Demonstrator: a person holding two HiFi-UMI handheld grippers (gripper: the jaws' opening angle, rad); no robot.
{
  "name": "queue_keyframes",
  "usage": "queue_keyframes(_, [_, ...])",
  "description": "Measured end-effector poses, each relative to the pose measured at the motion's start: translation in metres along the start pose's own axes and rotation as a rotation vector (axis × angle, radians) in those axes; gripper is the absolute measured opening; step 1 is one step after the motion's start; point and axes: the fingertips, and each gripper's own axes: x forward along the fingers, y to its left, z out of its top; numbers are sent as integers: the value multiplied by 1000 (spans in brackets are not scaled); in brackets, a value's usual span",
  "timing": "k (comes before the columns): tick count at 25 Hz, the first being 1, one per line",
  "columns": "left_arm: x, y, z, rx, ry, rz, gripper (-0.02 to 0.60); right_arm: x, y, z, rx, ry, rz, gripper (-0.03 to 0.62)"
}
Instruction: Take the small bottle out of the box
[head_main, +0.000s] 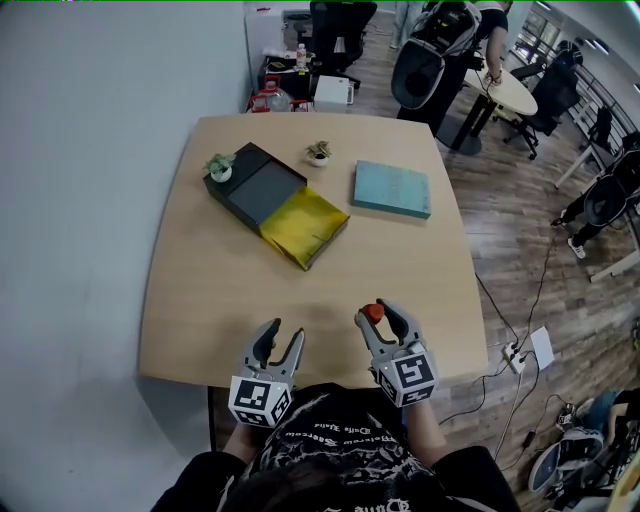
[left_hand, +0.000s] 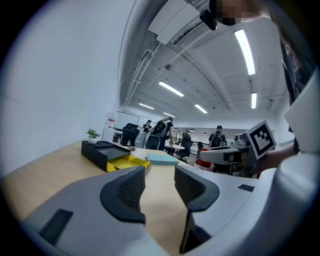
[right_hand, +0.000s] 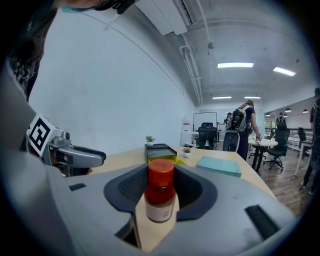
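Observation:
A small bottle (head_main: 372, 313) with a red cap and pale label stands upright between the jaws of my right gripper (head_main: 379, 318), which is shut on it near the table's front edge. In the right gripper view the small bottle (right_hand: 160, 200) fills the gap between the pads, with the right gripper (right_hand: 160, 185) closed around it. The box (head_main: 250, 185) is black with a yellow drawer (head_main: 305, 228) slid out, and lies on the far left of the table. My left gripper (head_main: 283, 335) hovers beside the right one. Seen in its own view, the left gripper (left_hand: 160, 175) is open with nothing between its jaws.
A teal flat pad (head_main: 392, 188) lies at the far right of the wooden table (head_main: 200, 310). One small potted plant (head_main: 220, 166) sits on the box's far corner, another (head_main: 319, 152) behind it. Office chairs and a round table (head_main: 505, 90) stand beyond; cables trail on the floor at right.

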Motion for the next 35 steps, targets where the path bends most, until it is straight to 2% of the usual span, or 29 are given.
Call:
queue_keyframes(3, [2, -2, 3, 16, -2, 7, 107, 2, 1, 4, -6, -10, 14, 161])
queue_keyframes(9, [6, -3, 6, 19, -7, -1, 5, 3, -1, 9, -13, -23, 13, 160])
queue_keyframes(25, [10, -2, 2, -17, 11, -34, 3, 7, 6, 6, -16, -17, 20, 160])
queue_keyframes(35, [12, -3, -1, -1, 25, -38, 4, 10, 6, 4, -9, -11, 17, 160])
